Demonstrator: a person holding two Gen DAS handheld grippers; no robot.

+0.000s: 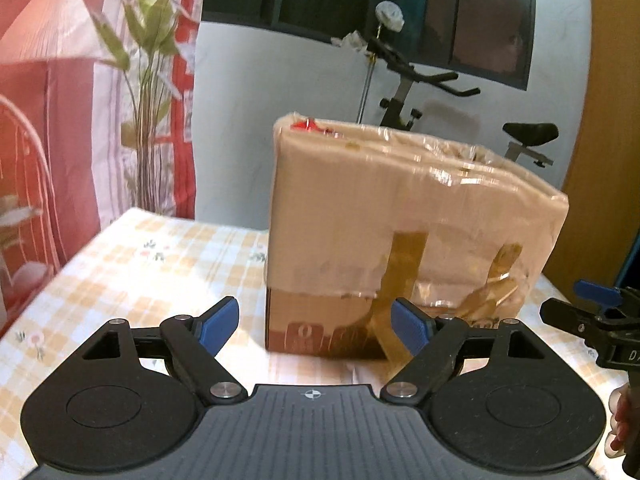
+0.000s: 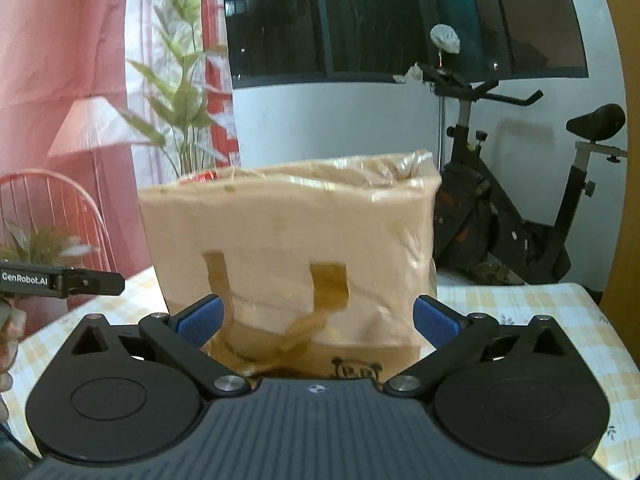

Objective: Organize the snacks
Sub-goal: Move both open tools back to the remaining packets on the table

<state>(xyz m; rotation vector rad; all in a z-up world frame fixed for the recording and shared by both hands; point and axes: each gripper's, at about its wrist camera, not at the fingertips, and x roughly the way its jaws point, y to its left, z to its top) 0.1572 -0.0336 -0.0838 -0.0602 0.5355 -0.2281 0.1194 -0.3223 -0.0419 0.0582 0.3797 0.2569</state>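
We are holding our left gripper (image 1: pixel 314 326) and right gripper (image 2: pixel 318 320) wide open, blue pads gripping nothing. Just ahead, the tall tape-wrapped brown cardboard box (image 1: pixel 400 232) is standing on the yellow checked tablecloth (image 1: pixel 132 264), a red packet (image 1: pixel 306 125) peeking out on top.

Both wrist views face taped box (image 1: pixel 404 232) (image 2: pixel 292 248) closely; left view from box's left.

A dark window (image 2: pixel 400 20) fills the upper centre above a pale wall (image 2: pixel 340 120), with a black exercise bike (image 2: pixel 520 216) at right, a pink curtain (image 2: pixel 60 40), a lamp (image 2: pixel 92 128) and a leafy plant (image 2: pixel 184 108) at left, and a checked counter (image 1: pixel 140 264) below.
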